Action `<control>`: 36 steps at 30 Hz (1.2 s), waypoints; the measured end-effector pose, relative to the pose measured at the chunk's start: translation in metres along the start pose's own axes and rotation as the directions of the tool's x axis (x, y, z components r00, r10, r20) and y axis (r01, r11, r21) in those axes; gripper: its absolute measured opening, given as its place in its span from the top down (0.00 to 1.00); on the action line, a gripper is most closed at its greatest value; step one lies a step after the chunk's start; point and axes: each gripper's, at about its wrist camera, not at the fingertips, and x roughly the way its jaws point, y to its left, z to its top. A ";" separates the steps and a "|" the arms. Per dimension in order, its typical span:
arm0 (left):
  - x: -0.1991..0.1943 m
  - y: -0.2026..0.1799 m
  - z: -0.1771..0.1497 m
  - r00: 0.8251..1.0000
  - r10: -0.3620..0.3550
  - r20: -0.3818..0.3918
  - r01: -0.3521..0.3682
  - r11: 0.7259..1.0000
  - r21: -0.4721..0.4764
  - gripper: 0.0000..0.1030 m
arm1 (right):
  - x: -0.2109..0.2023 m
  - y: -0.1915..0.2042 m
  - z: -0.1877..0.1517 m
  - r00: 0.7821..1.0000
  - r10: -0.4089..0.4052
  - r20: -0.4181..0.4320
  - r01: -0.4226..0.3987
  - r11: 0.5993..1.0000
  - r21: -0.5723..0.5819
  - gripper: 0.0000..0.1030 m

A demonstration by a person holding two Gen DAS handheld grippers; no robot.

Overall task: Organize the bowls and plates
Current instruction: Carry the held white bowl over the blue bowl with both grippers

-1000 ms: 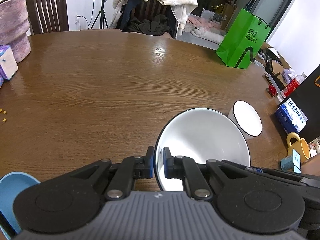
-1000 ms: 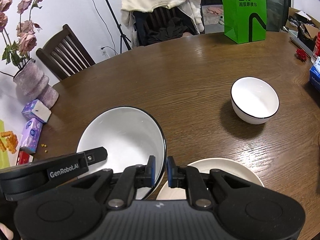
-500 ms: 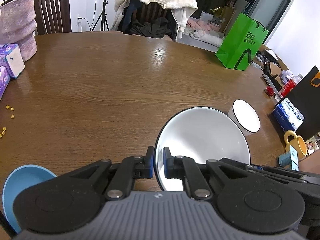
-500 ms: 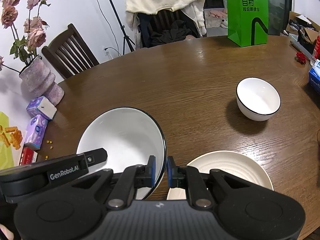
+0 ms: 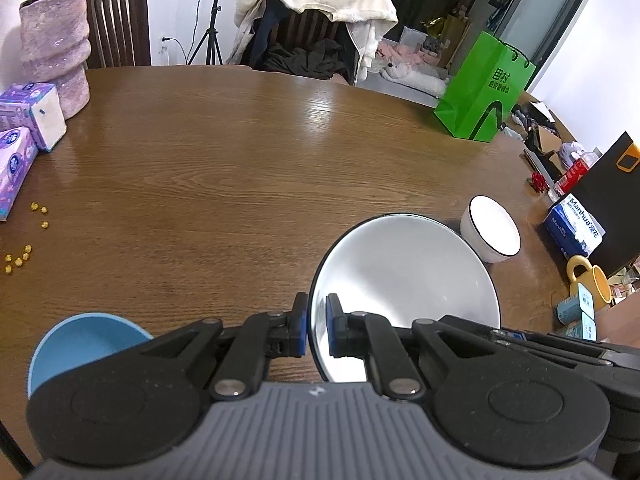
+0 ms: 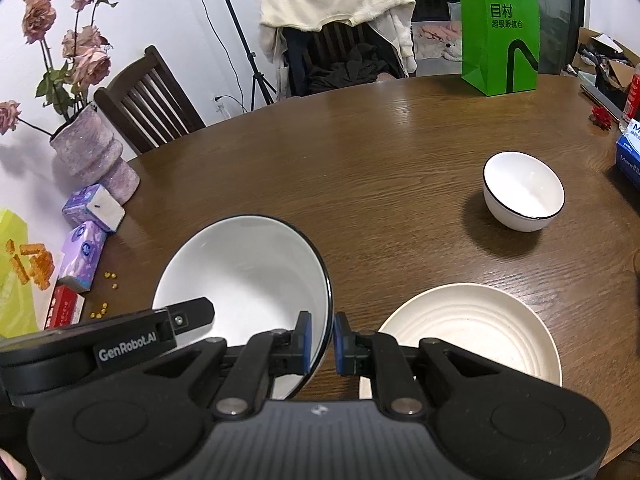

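We pinch the large white bowl [image 6: 244, 276] by opposite rims with our left gripper [image 5: 317, 330] and right gripper [image 6: 321, 344]. Beyond our fingers sits a small bowl [image 6: 523, 190]; right of them, a cream plate [image 6: 468, 332], now more exposed than before.

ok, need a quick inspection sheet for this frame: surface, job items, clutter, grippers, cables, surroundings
Surface: round wooden table, some yellow crumbs near its left edge.
Job's things: large white bowl held at its rim from both sides; small white bowl standing apart; cream plate; blue bowl.
Clutter: tissue packs, vase, green bag, tissue box, yellow mug.
Grippers: left gripper and right gripper both shut on the large white bowl's rim.
Cables: wall plug with cable.
Surroundings: chairs, one draped with clothes; tripod.
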 end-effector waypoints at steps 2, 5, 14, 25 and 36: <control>-0.004 0.003 -0.003 1.000 0.000 0.002 0.000 1.000 -0.001 0.91 | -0.002 0.004 -0.003 1.000 0.001 0.002 -0.001 1.000 -0.002 0.89; -0.010 0.009 -0.005 1.000 0.000 0.006 0.000 1.000 -0.002 0.91 | -0.005 0.009 -0.007 1.000 0.002 0.005 -0.002 1.000 -0.006 0.89; -0.025 0.019 -0.014 1.000 0.001 0.017 -0.001 1.000 0.002 0.91 | -0.015 0.024 -0.019 1.000 0.007 0.015 -0.006 1.000 -0.010 0.89; -0.045 0.044 -0.027 1.000 0.011 0.029 -0.010 1.000 -0.016 0.91 | -0.024 0.047 -0.037 1.000 0.015 0.016 -0.015 1.000 -0.026 0.89; -0.063 0.069 -0.038 0.998 0.035 0.043 -0.033 0.998 -0.050 0.91 | -0.026 0.079 -0.051 0.999 0.036 0.010 -0.035 0.998 -0.056 0.89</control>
